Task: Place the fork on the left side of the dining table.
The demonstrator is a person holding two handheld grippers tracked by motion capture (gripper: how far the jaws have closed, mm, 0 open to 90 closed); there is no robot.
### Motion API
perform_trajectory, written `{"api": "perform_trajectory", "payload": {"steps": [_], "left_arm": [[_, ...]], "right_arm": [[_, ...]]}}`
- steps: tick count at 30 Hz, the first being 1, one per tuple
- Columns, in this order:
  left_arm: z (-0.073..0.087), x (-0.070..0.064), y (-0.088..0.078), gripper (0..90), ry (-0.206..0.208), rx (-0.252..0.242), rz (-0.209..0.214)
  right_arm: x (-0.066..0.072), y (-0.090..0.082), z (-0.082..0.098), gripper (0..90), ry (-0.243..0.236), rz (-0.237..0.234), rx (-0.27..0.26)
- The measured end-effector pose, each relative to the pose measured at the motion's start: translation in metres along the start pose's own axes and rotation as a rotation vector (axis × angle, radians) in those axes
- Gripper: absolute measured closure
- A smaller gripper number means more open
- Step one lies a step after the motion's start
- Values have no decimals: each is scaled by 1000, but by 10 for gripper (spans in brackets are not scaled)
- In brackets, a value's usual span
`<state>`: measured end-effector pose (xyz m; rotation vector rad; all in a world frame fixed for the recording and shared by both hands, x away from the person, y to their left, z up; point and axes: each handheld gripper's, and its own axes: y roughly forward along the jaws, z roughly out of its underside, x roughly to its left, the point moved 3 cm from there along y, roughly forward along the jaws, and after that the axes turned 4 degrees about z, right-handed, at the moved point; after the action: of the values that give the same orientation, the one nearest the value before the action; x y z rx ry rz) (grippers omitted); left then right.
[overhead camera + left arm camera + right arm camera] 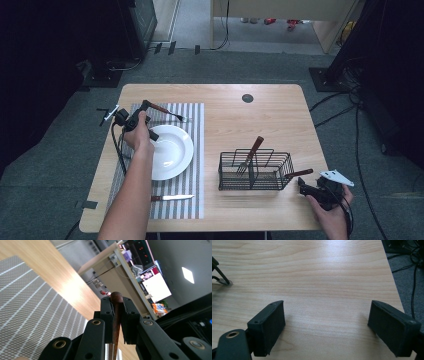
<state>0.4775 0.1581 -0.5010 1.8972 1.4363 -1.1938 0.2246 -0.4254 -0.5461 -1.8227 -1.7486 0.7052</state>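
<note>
Left tool [117, 315] pinching fork handle [116, 315] — right tool [327, 327] spread wide, empty

- You see the table [260, 107] from above, looking forward and down.
- Your left gripper view sits close, facing across it.
- Your right one looks down, near its edge.

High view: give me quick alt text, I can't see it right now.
The left gripper holds a fork by its wooden handle over the striped placemat, just beyond a white plate. A knife lies on the mat's near end. Right of it a wire basket holds utensils, and the right gripper rests near the table's right corner.
</note>
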Motion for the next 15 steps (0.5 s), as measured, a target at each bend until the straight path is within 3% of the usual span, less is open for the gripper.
{"api": "perform_trajectory", "payload": {"steps": [2, 3, 7, 15], "left_arm": [[0, 2, 0, 827, -18, 4, -4], [0, 2, 0, 827, -9, 5, -17], [-1, 2, 0, 820, -43, 14, -64], [-1, 13, 2, 732, 39, 80, -150]], "right_arm": [[0, 0, 0, 136, 0, 0, 0], [0, 0, 0, 136, 0, 0, 0], [0, 0, 0, 135, 0, 0, 0], [0, 0, 0, 136, 0, 0, 0]]}}
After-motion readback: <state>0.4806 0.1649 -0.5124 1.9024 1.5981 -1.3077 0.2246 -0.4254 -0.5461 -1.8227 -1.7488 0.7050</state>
